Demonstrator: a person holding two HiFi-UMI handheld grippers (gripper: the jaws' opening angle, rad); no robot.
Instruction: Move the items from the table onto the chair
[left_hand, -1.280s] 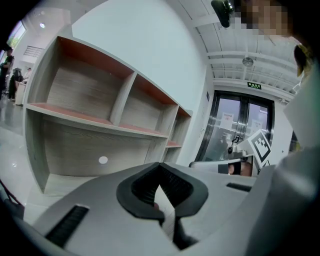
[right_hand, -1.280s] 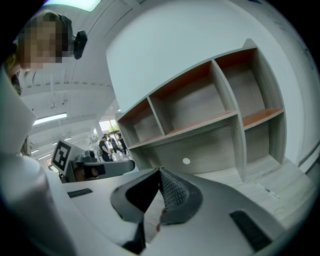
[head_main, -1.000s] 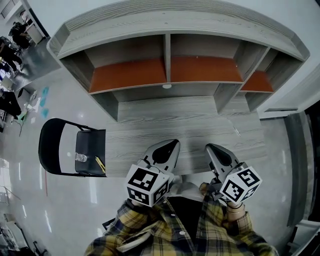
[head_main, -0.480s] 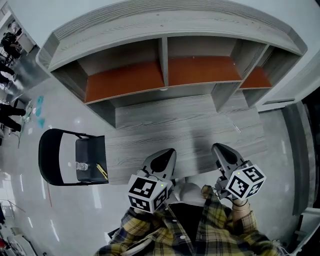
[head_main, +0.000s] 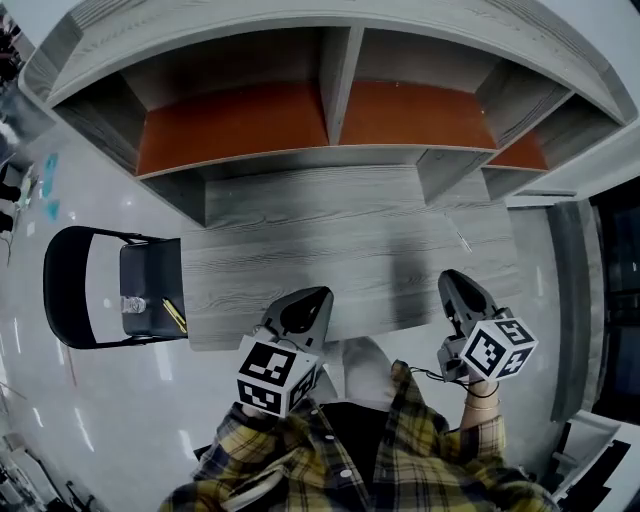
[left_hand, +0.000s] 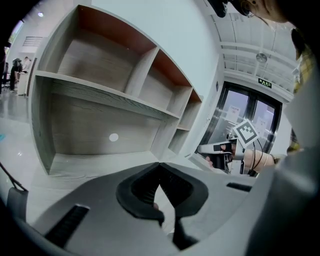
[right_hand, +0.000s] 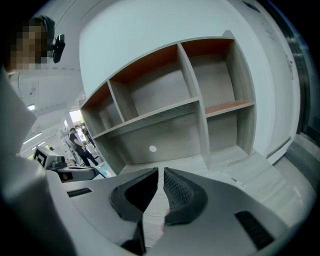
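Items, a small clear container (head_main: 132, 304) and thin yellow sticks (head_main: 174, 316): off the bench (head_main: 330, 235), lying close together on the seat of the black chair (head_main: 70, 290), just beside the bench's left end, sticks on the side nearer the bench.

Nearest, on the bench's near side: yellow plaid shirt (head_main: 400, 470).

Over the bench's near edge, toward the middle: left gripper (head_main: 312, 300), jaws clenched tip to tip, nothing between them. Over the same edge, toward the bench's right end: right gripper (head_main: 458, 282), jaws easing apart to a thin slit, nothing between them. Well apart from each other, pointed across the grey wood-grain top.

On the bench's far side: grey shelf unit (head_main: 340, 70), open compartments split by upright dividers, orange back panels (head_main: 235, 125). Below the shelf, on the back board, a small white round spot (right_hand: 152, 148).

Around the bench: glossy grey floor (head_main: 60, 400). Past the bench's right end: glass doors (left_hand: 250, 112). Far beyond the bench's left end: people standing (right_hand: 80, 142), too small to make out further.
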